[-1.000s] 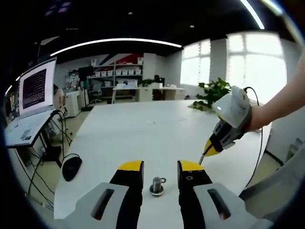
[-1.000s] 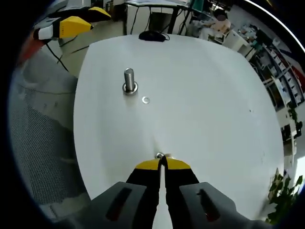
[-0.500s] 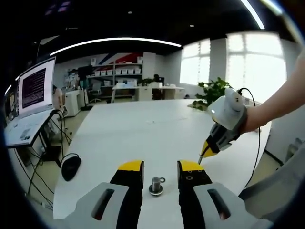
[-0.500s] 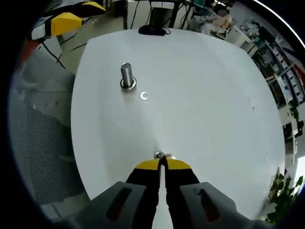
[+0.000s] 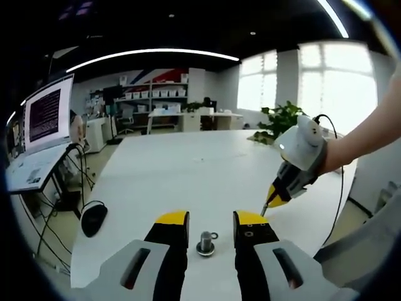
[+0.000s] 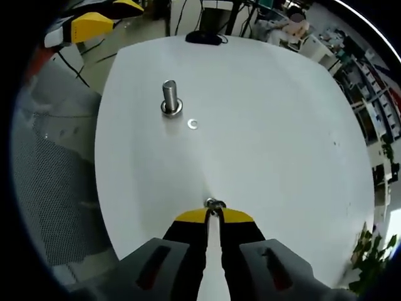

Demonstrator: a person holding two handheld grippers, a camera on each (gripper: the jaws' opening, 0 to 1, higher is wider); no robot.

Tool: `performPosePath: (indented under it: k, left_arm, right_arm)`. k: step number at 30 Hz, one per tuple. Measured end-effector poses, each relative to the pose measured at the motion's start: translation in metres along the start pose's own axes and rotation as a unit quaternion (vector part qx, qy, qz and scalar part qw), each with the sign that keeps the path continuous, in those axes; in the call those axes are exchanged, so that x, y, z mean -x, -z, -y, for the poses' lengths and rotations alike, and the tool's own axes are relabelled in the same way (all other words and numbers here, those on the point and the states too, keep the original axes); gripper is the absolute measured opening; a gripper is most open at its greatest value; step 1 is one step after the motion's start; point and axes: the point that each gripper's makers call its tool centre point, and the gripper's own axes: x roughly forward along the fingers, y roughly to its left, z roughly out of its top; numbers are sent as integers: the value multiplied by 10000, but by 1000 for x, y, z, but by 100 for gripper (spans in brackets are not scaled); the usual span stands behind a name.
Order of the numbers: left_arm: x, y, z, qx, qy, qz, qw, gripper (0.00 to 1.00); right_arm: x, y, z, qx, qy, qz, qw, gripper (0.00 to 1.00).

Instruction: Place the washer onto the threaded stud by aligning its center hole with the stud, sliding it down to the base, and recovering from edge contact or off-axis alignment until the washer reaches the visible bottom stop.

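On the white surface (image 6: 263, 125), near the edge that lies on your side, the threaded stud (image 6: 169, 95) stands upright with its long axis straight up from a round base. In the left gripper view you see the threaded stud (image 5: 205, 239) between the two yellow-tipped jaws of your left claw (image 5: 211, 219); these jaws are apart and they touch nothing. One loose washer (image 6: 193, 123) lies flat on the surface just beside the stud base, with its hole facing up; in the left gripper view it shows as a small ring (image 5: 213, 236) close to the stud.

Your right claw (image 6: 213, 214) has its jaws nearly together, pinched on a second washer (image 6: 214, 203) at the very tips. This washer is small and I cannot tell exactly how it is tilted. It is well apart from the stud, low over the surface. In the left gripper view your right claw (image 5: 270, 199) comes in from the right, with its tips pointing down toward the surface, and your bare forearm (image 5: 369, 135) is behind it.

Beyond the far-left corner of the surface, a black mouse (image 5: 94, 219) and a laptop (image 5: 39, 141) rest on a lower desk. The laptop screen shows lines of text, but they are too small to read. No brand or label is legible on the claws.
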Motion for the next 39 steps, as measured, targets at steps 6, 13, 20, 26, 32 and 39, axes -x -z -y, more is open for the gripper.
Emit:
performPosePath:
  k: [6,13,20,26,32,39]
  left_arm:
    - [1,0,-1,7,-21,-7,10000,26]
    - [1,0,-1,9,-19,6,10000,26]
    - [1,-2,-3,23,-54,35,10000,26]
    - [2,-2,-6,41,-100,46,9999,26]
    - [3,-4,-8,44,-138,83,9999,26]
    - [6,-7,-14,112,-234,159,9995,26]
  right_arm:
    - [5,-5,0,50,47,85,9999,8]
    - [10,-15,5,-44,89,186,9998,9]
    - [10,-33,7,-90,92,394,9991,10]
    - [1,-51,4,-129,12,607,9981,11]
    - [-17,-70,-10,-74,-238,623,9977,14]
    - [-41,-91,-29,264,-618,665,9955,18]
